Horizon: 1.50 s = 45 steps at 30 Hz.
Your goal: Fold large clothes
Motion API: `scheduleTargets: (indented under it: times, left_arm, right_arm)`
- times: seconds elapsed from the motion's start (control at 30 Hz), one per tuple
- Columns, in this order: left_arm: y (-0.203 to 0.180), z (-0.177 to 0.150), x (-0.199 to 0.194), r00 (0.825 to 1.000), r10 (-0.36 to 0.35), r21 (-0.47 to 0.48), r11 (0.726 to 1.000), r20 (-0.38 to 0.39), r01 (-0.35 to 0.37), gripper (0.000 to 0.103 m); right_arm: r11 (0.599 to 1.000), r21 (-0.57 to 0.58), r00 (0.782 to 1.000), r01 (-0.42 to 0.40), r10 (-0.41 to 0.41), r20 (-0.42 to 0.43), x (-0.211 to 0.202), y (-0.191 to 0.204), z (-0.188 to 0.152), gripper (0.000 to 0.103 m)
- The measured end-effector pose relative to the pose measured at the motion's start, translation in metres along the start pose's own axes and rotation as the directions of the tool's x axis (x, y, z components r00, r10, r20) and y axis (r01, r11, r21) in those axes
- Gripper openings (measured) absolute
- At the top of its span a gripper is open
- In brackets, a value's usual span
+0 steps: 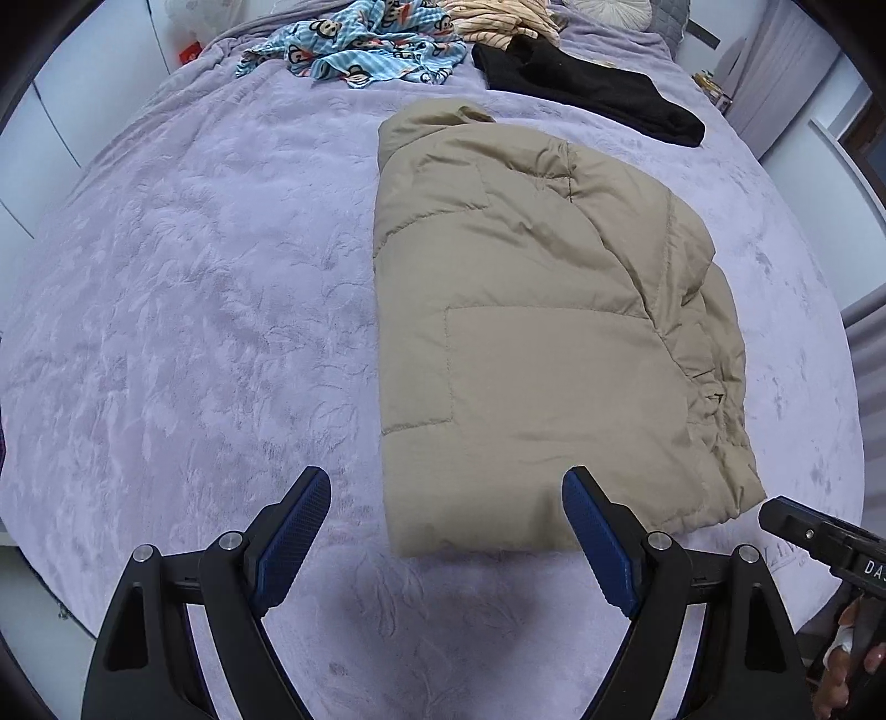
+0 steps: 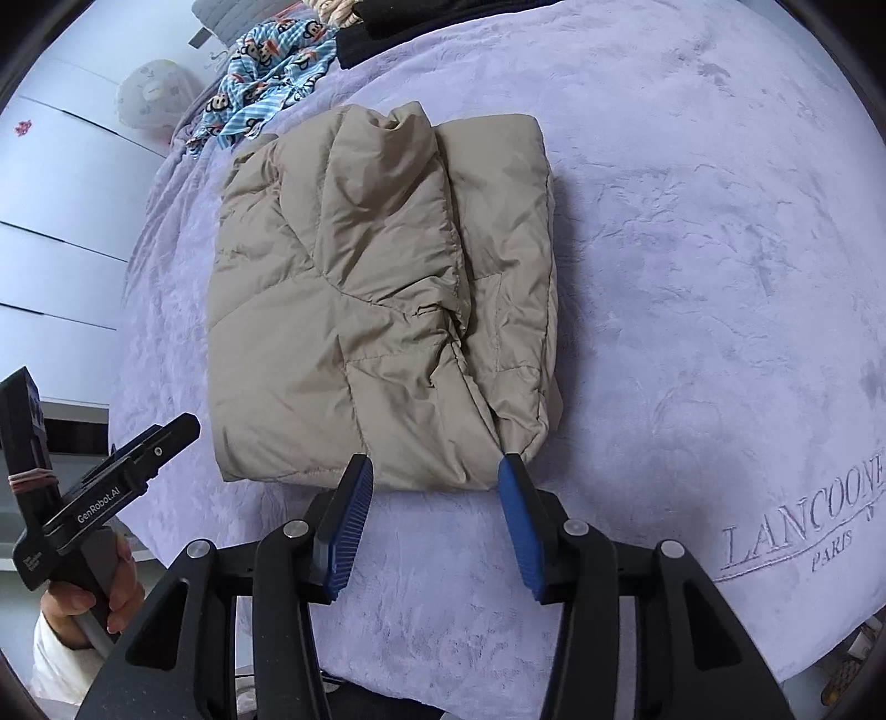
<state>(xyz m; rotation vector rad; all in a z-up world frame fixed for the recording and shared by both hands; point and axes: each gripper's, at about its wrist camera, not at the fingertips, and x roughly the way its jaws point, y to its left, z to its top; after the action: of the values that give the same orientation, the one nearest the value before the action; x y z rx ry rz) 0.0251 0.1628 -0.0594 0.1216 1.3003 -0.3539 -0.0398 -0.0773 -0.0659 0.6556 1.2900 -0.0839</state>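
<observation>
Looks like a late step of the fold: beige puffer jacket [image 1: 531,332] already gathered into 1 narrow, thick bundle, lying on the lilac plush blanket [image 1: 194,304], its hem edge nearest to both cameras. Probably 1 more fold left, hem up toward the collar, to make a compact block; only a judgement from how the bundle lies.

Left gripper [image 1: 446,540] hovering just before the hem, fingers spread wide, holding nothing. Right gripper [image 2: 434,518] also just before the hem, at the corner where a sleeve is laid over the body; fingers apart, nothing between them, tips very close to the fabric, contact not clear.

Next move, likely: closing each gripper on 1 hem corner, through all layers, then lifting both together and carrying them over toward the collar. Thick, puffy and slippery-looking fabric, so a shallow pinch may take only the top layer.

Jacket surface matte, quilted in big panels, creased at the sleeve. Beyond the jacket's collar end: black garment [image 1: 592,88], blue monkey-print cloth [image 1: 354,50], striped cream garment [image 1: 498,22].
</observation>
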Motion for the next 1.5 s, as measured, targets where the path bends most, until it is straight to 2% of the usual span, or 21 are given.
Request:
scheduleTargets:
  times: [0.33,0.63,0.67,0.7,0.73,1.0,1.07,1.1,1.13,1.23,1.33,1.4,1.5]
  left_arm:
    - [-0.028,-0.039,-0.031,1.0,0.006,-0.024,1.0,0.009,-0.006,0.086]
    - [-0.037,-0.069,-0.062,0.999,0.035,-0.061,0.998,0.038,-0.032,0.086]
    - [-0.036,-0.073,-0.065,0.998,0.038,-0.067,0.997,0.04,-0.035,0.088]
    - [-0.035,-0.075,-0.068,0.998,0.037,-0.071,0.997,0.044,-0.034,0.099]
    - [-0.034,-0.077,-0.073,0.998,0.042,-0.074,0.997,0.056,-0.038,0.103]
    - [-0.027,-0.07,-0.1,0.99,0.067,-0.039,0.997,0.121,-0.062,0.103]
    - [-0.023,-0.063,-0.11,0.984,0.099,-0.025,0.995,0.149,-0.096,0.103]
    - [-0.021,-0.059,-0.114,0.981,0.104,-0.016,0.995,0.162,-0.103,0.103]
    - [-0.018,-0.055,-0.118,0.979,0.109,-0.009,0.994,0.175,-0.109,0.103]
    - [-0.009,-0.044,-0.13,0.969,0.135,0.003,0.99,0.207,-0.139,0.103]
    - [-0.001,-0.034,-0.137,0.966,0.132,0.005,0.991,0.223,-0.137,0.103]
    - [0.004,-0.029,-0.14,0.964,0.135,-0.001,0.99,0.228,-0.138,0.103]
    - [0.007,-0.026,-0.142,0.965,0.126,-0.008,0.992,0.229,-0.127,0.103]
  right_arm:
    - [0.999,-0.037,1.0,-0.008,0.009,0.003,-0.028,-0.016,-0.027,0.051]
    - [0.998,-0.062,0.999,-0.032,0.033,0.016,-0.051,-0.029,-0.048,0.056]
    - [0.997,-0.067,0.999,-0.036,0.037,0.016,-0.053,-0.028,-0.05,0.056]
    - [0.997,-0.073,0.999,-0.041,0.042,0.016,-0.055,-0.028,-0.052,0.057]
    - [0.996,-0.075,0.999,-0.045,0.046,0.016,-0.056,-0.028,-0.055,0.057]
    - [0.994,-0.105,0.998,-0.012,0.019,0.059,-0.077,-0.012,-0.062,0.066]
    - [0.993,-0.116,0.997,0.002,0.007,0.08,-0.083,-0.003,-0.06,0.071]
    - [0.993,-0.122,0.995,0.011,0.001,0.098,-0.086,0.004,-0.058,0.08]
    - [0.992,-0.125,0.993,0.018,-0.004,0.114,-0.089,0.009,-0.056,0.082]
    - [0.991,-0.127,0.985,0.051,-0.029,0.172,-0.098,0.03,-0.051,0.082]
    - [0.988,-0.122,0.971,0.095,-0.065,0.229,-0.106,0.05,-0.048,0.084]
    - [0.983,-0.136,0.954,0.123,-0.079,0.288,-0.113,0.063,-0.049,0.102]
    - [0.971,-0.163,0.93,0.174,-0.108,0.351,-0.122,0.08,-0.051,0.103]
